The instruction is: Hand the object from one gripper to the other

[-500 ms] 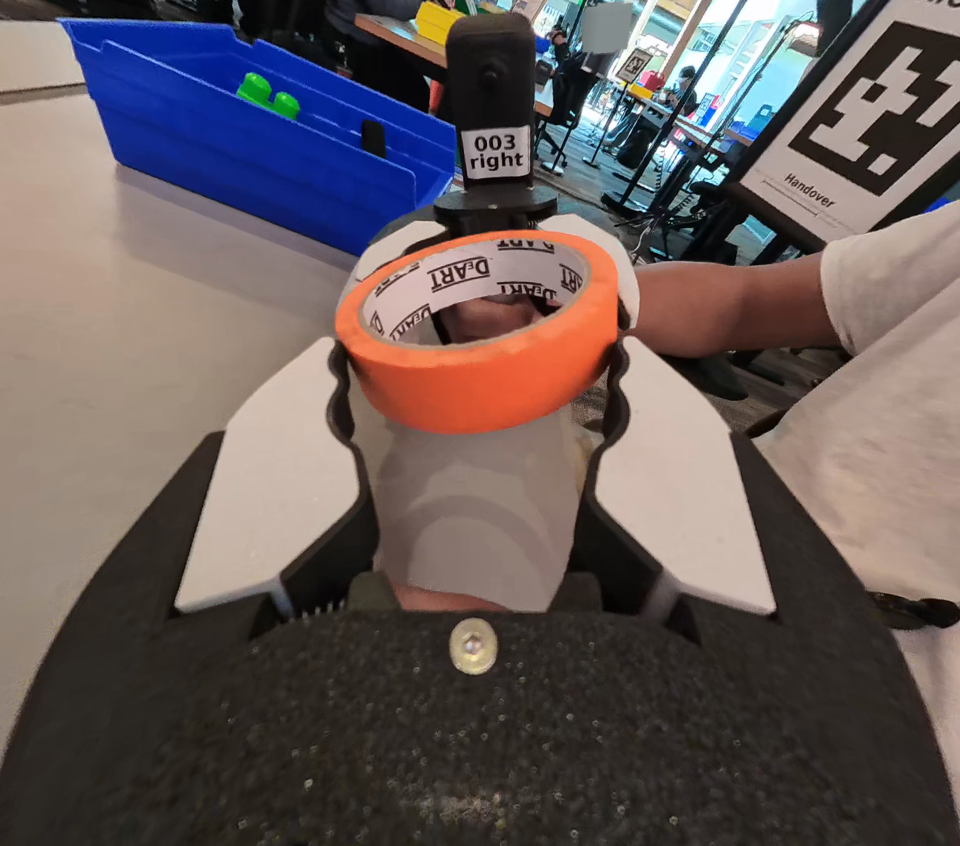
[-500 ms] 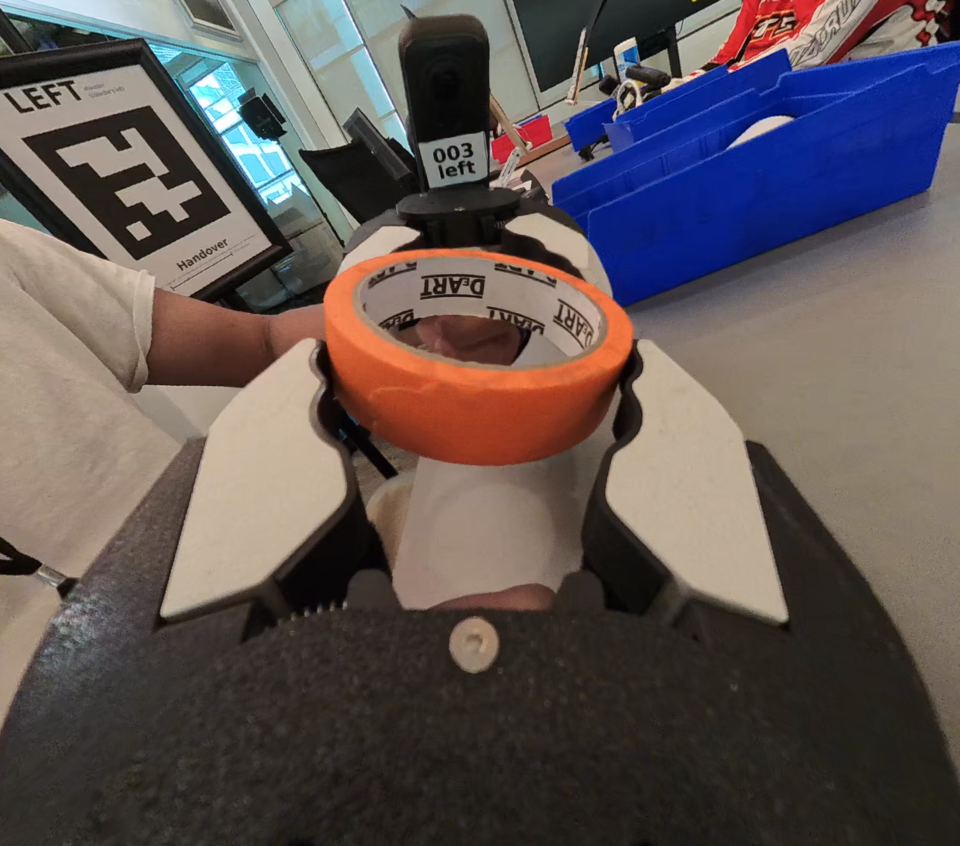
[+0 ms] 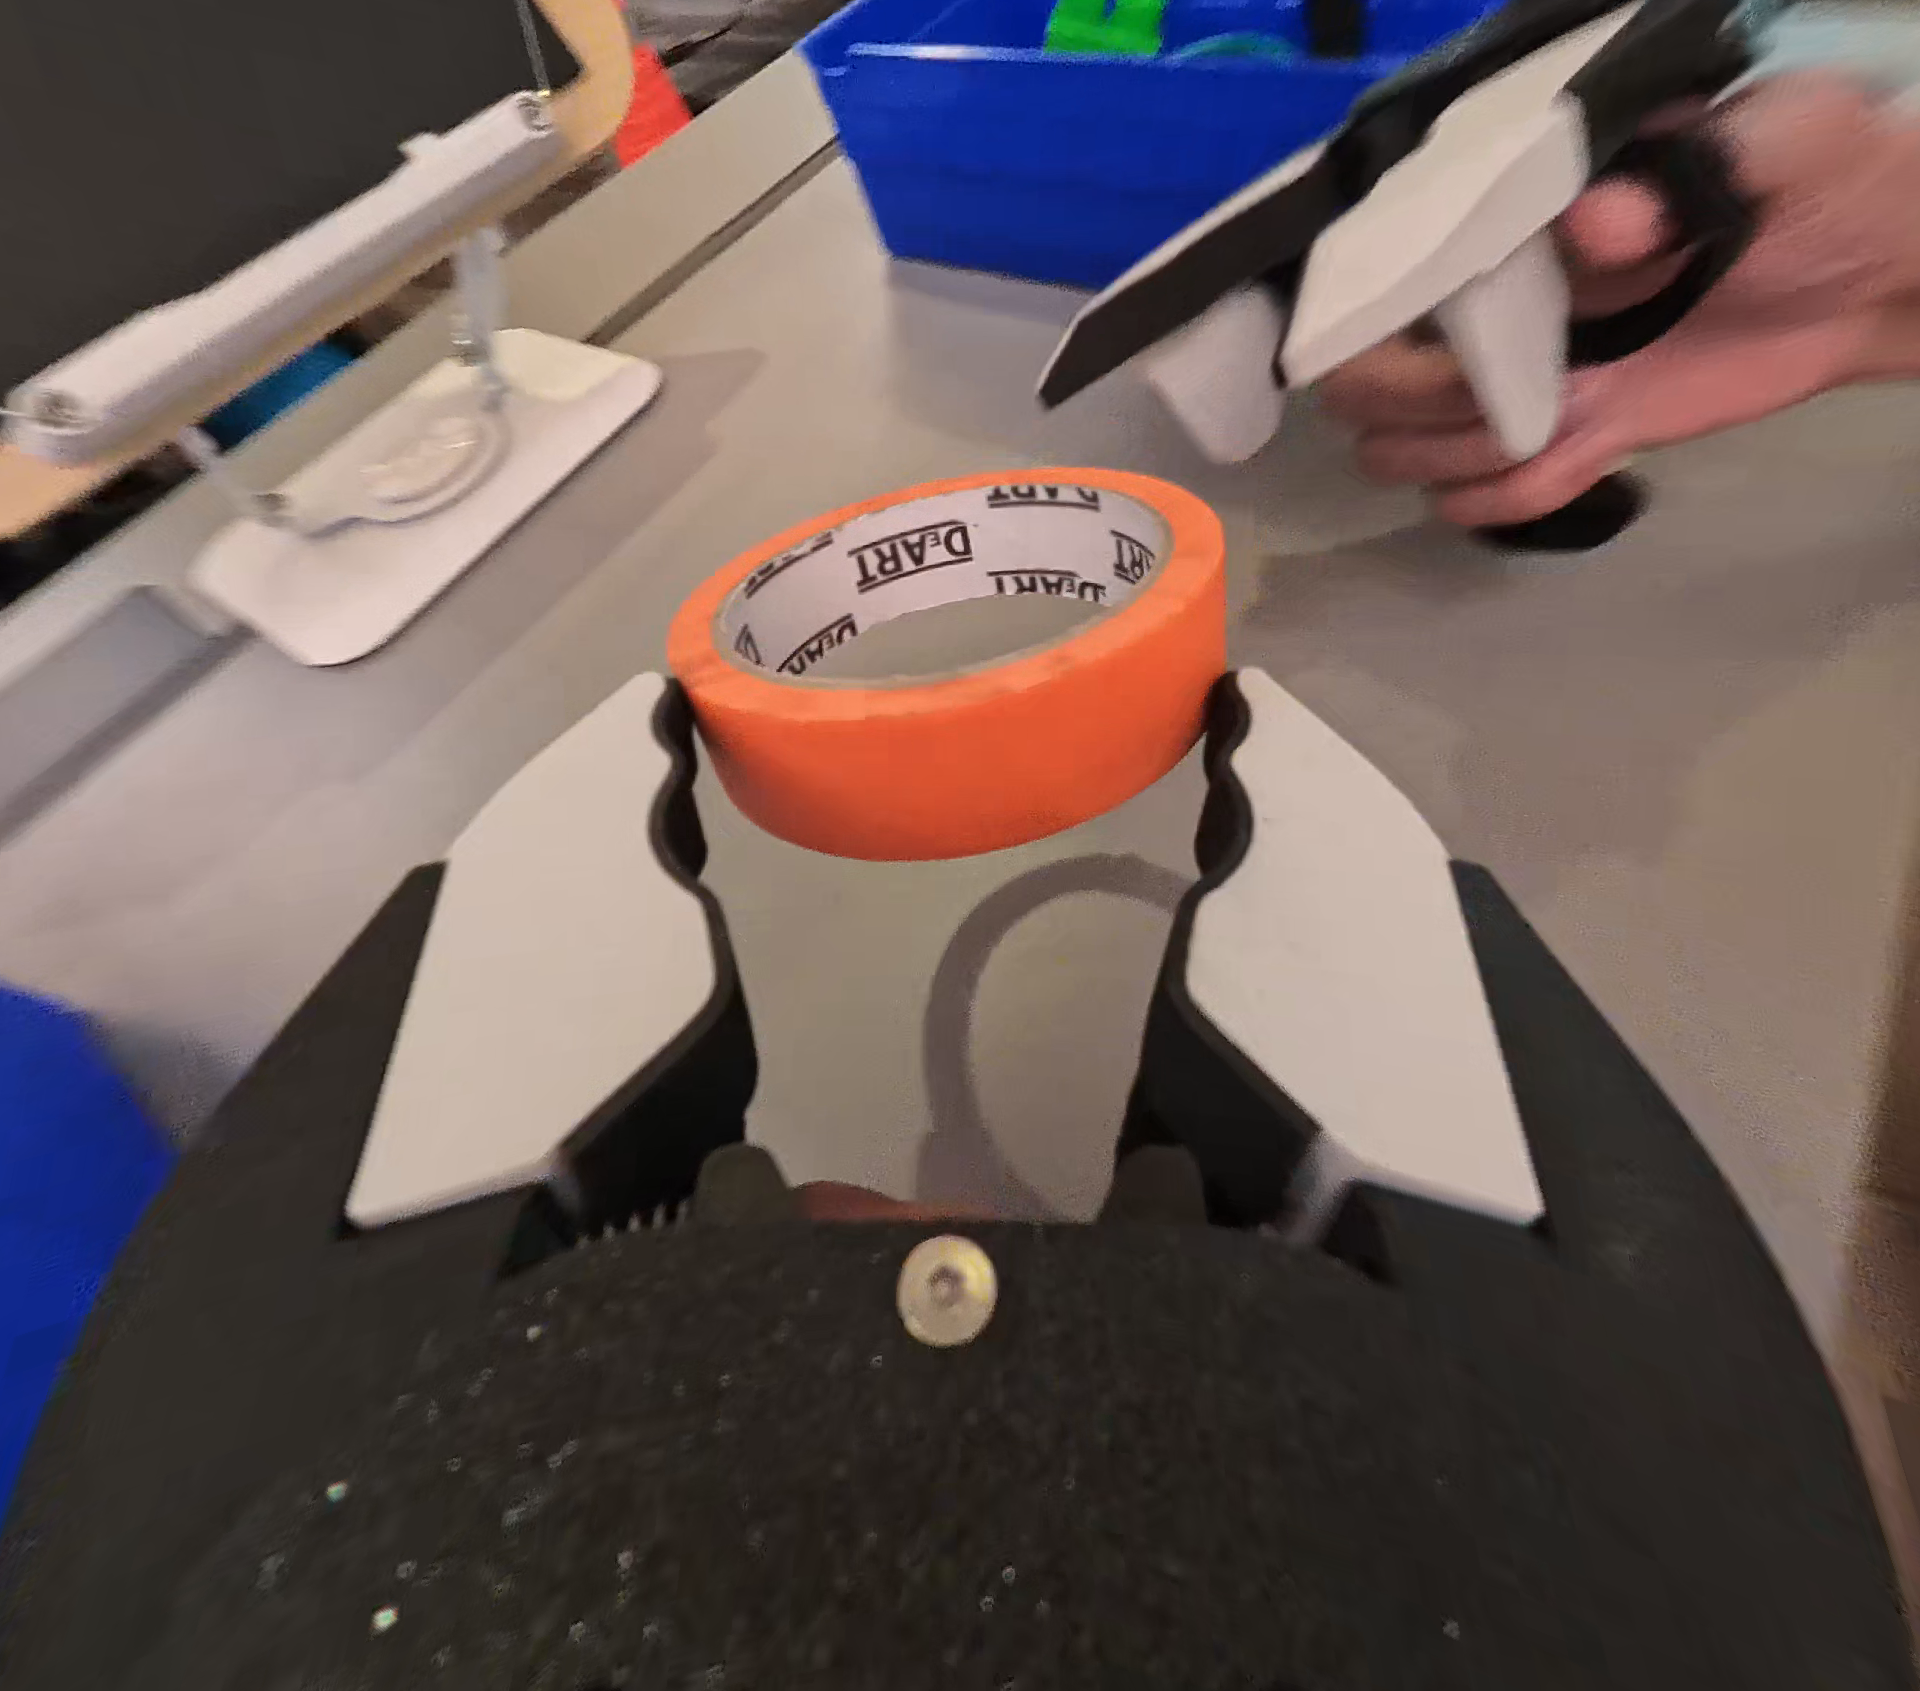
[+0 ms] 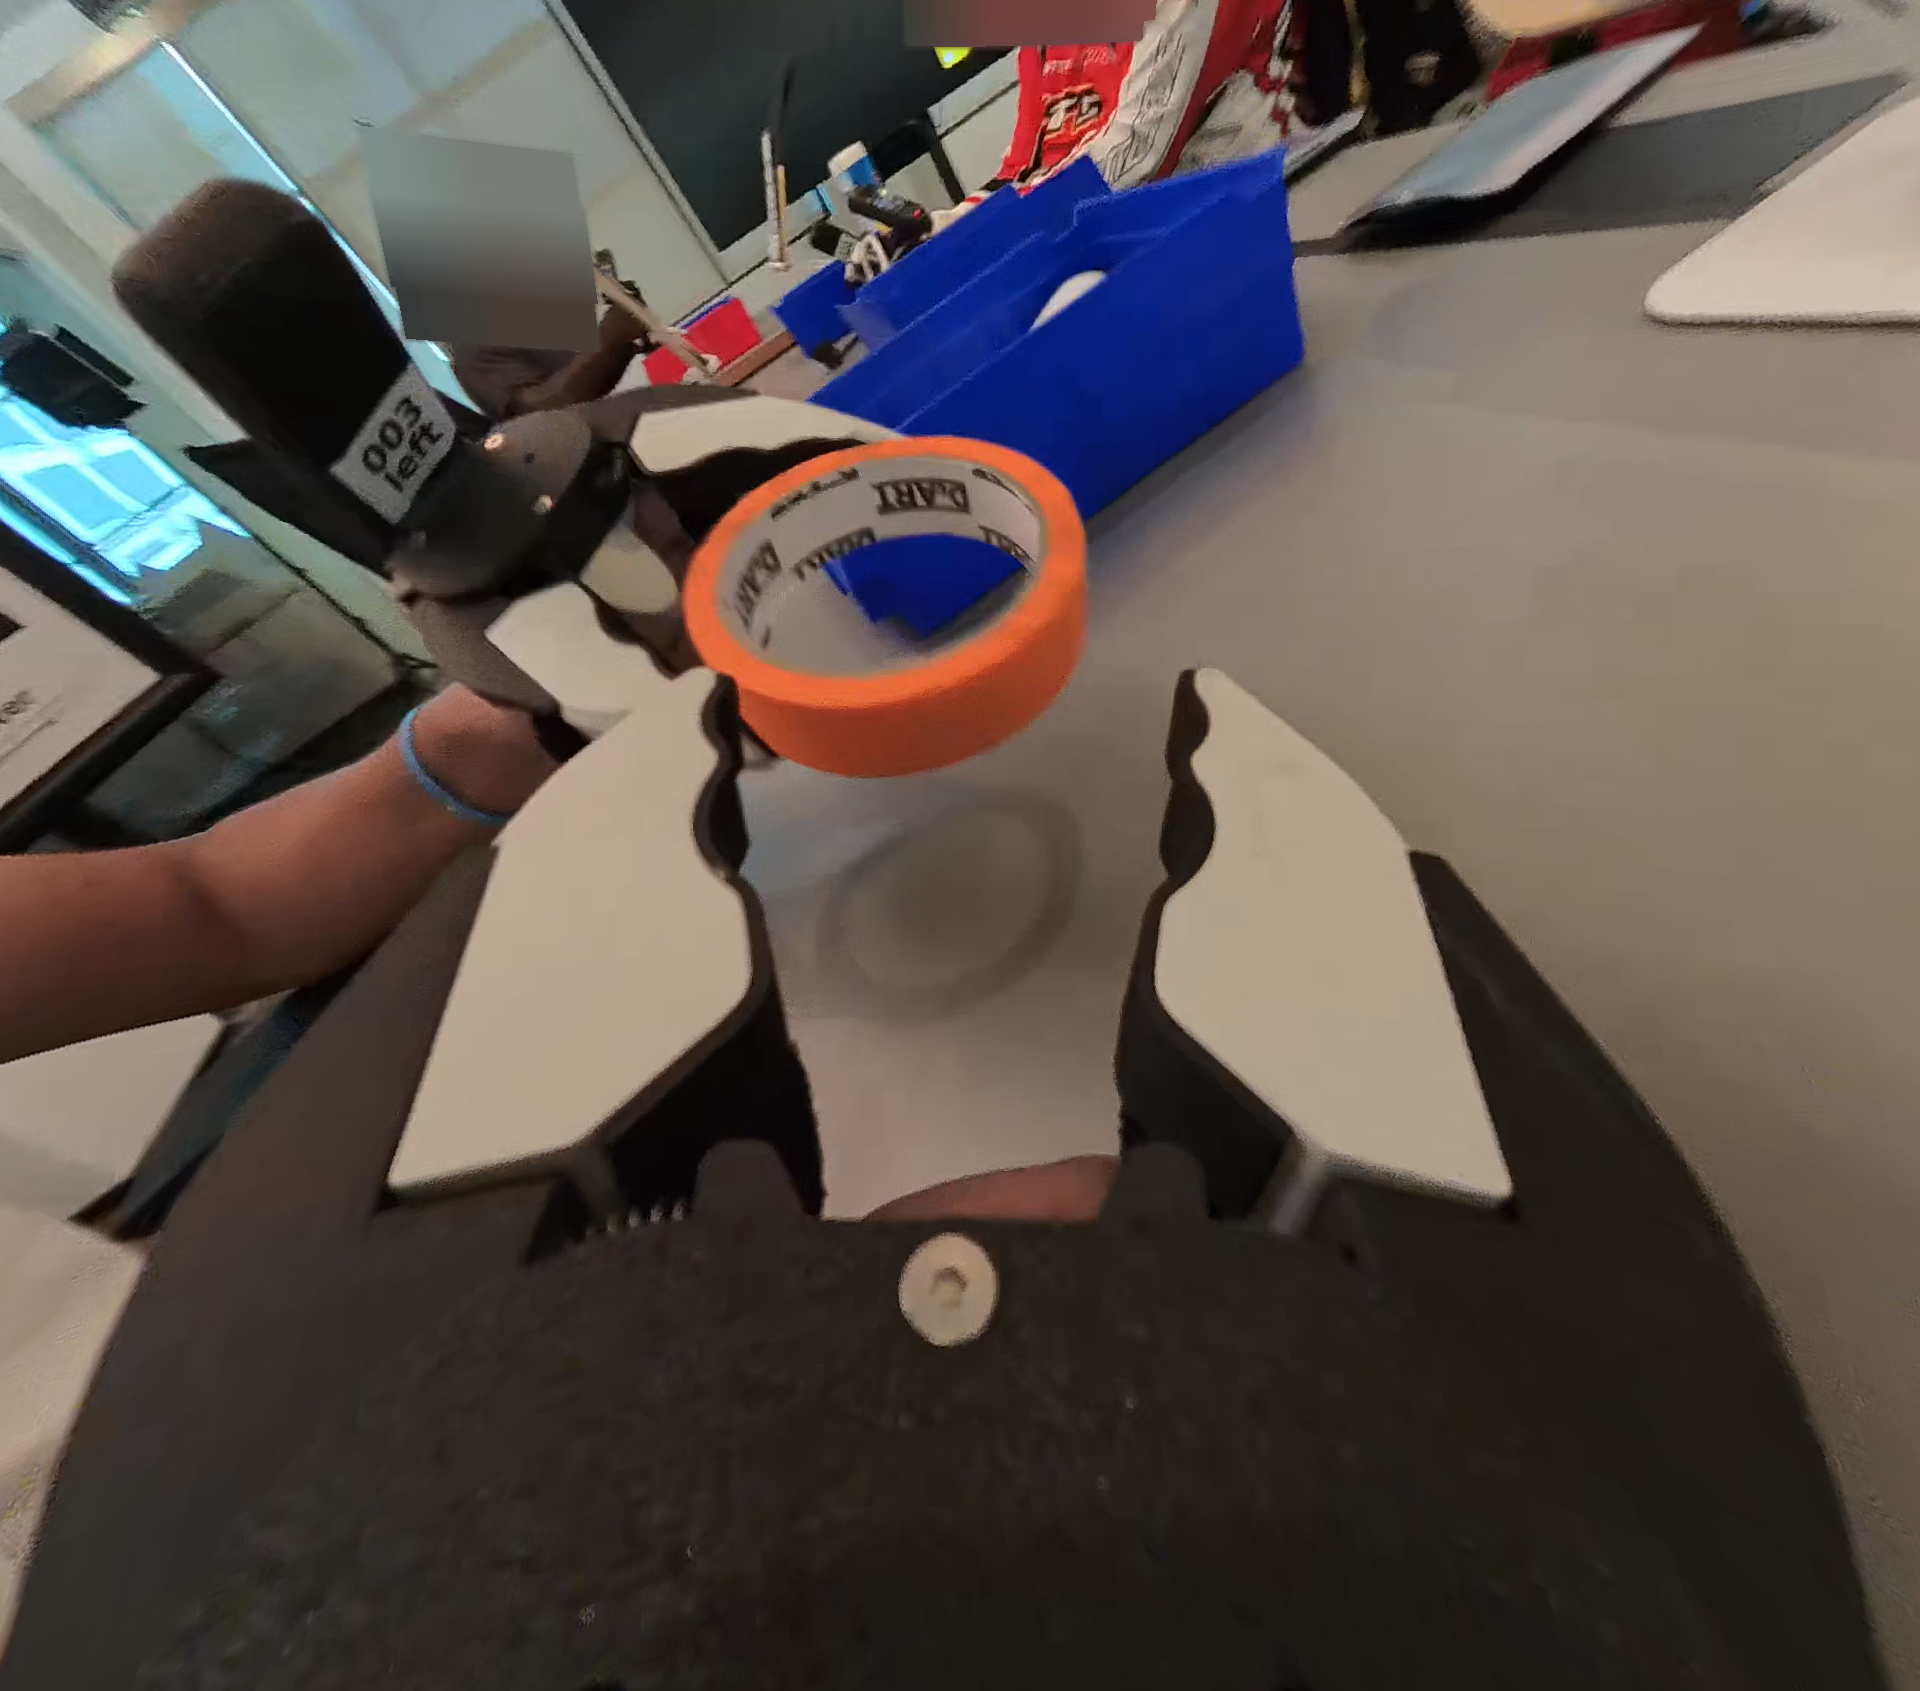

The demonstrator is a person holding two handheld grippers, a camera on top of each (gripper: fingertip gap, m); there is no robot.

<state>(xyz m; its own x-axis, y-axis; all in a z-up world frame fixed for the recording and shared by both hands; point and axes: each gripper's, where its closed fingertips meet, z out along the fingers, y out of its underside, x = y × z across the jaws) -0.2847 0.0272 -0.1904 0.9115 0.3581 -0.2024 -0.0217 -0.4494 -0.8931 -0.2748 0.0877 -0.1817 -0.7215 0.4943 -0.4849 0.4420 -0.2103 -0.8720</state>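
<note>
Item: orange tape roll (image 3: 945,685), centre of frame, held clear above the grey table (image 3: 1558,810), its ring shadow beneath.

Holder: left gripper (image 3: 948,742), jaws clenched on the roll's outer band at opposite sides.

Right gripper (image 4: 956,742): jaws spread, nothing between them; roll sits just ahead, near its left finger.

Handling (judged): light, stiff ring, smooth band, not fragile; grip across the outer diameter.

Views: left wrist view alone shows the green object (image 3: 1107,5) in the blue bin (image 3: 1091,166), upper right; right wrist view alone shows the left gripper's body and the holder's forearm (image 4: 260,883), at left.
</note>
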